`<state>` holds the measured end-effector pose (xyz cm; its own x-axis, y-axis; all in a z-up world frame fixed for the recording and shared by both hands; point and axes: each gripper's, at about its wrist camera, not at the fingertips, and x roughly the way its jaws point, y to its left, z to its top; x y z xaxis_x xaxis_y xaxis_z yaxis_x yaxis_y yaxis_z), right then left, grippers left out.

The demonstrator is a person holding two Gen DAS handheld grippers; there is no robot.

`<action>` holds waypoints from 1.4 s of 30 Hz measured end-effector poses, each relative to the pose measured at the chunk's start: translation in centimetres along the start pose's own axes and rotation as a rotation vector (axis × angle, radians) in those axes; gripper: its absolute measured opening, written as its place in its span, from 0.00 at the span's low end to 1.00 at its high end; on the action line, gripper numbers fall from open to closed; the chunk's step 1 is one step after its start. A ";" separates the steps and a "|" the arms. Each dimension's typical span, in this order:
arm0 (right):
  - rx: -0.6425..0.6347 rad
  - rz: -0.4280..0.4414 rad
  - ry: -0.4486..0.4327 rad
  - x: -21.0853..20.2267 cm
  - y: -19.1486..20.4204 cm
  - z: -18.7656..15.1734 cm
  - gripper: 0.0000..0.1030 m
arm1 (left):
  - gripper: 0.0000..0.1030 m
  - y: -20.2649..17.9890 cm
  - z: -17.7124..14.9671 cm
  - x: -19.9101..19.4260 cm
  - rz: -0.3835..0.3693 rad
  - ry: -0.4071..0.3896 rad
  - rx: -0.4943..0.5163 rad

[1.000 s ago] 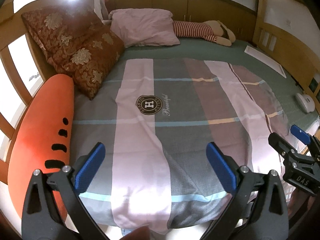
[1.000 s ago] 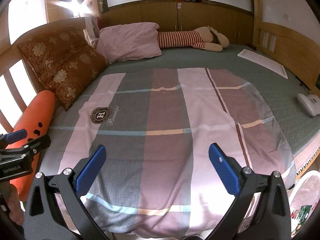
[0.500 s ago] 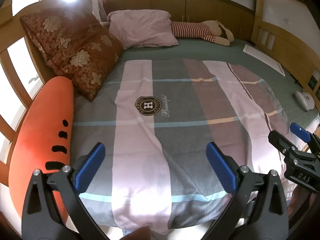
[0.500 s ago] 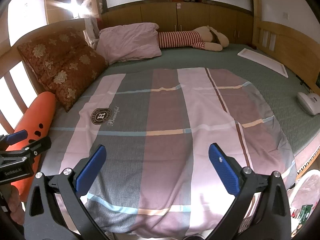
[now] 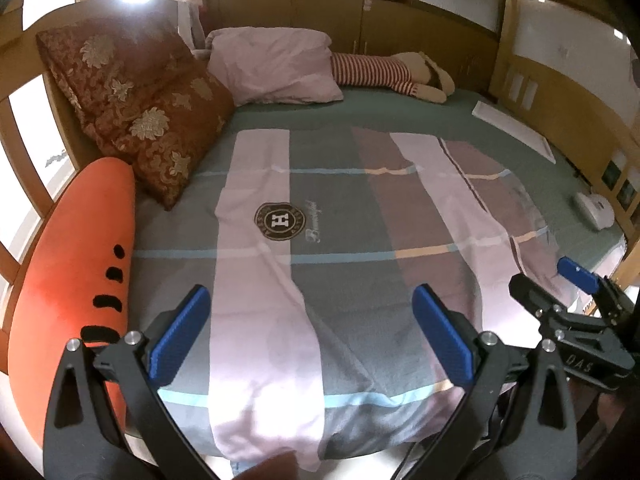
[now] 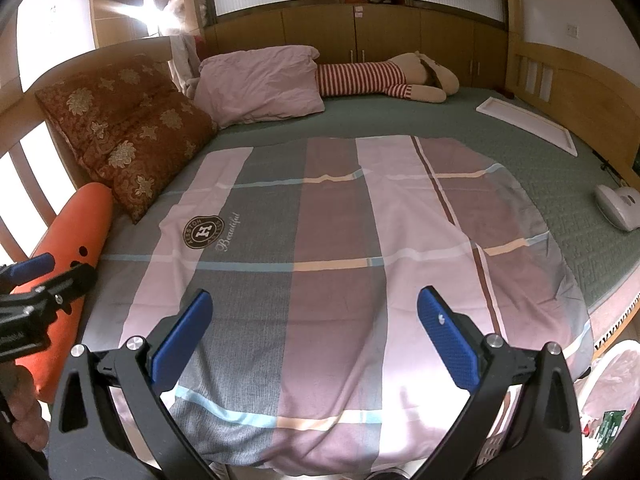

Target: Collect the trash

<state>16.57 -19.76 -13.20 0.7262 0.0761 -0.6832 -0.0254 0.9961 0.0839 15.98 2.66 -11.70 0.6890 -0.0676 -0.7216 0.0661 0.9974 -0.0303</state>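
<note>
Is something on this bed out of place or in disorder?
Nothing is spilled or damaged. Two things seem stray: a flat white panel lying on the green mattress cover near the far right edge, and a small white device nearer on that side. The striped duvet lies flat.

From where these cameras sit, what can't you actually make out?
- Trash bin: right wrist view, cut off by the frame edge; its contents are unclear.
- Striped plush toy: its near end is hidden behind the pink pillow.
- Floor below the bed: hidden by the blanket in both views.
</note>
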 end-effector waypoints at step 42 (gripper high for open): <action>0.000 0.001 0.006 0.1 0.4 -0.1 0.97 | 0.97 0.4 -1.2 0.5 0.022 0.041 -0.039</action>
<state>16.50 -19.34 -13.30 0.7223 0.0770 -0.6873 -0.0257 0.9961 0.0846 15.51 3.10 -12.95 0.6596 -0.0457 -0.7502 0.0226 0.9989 -0.0410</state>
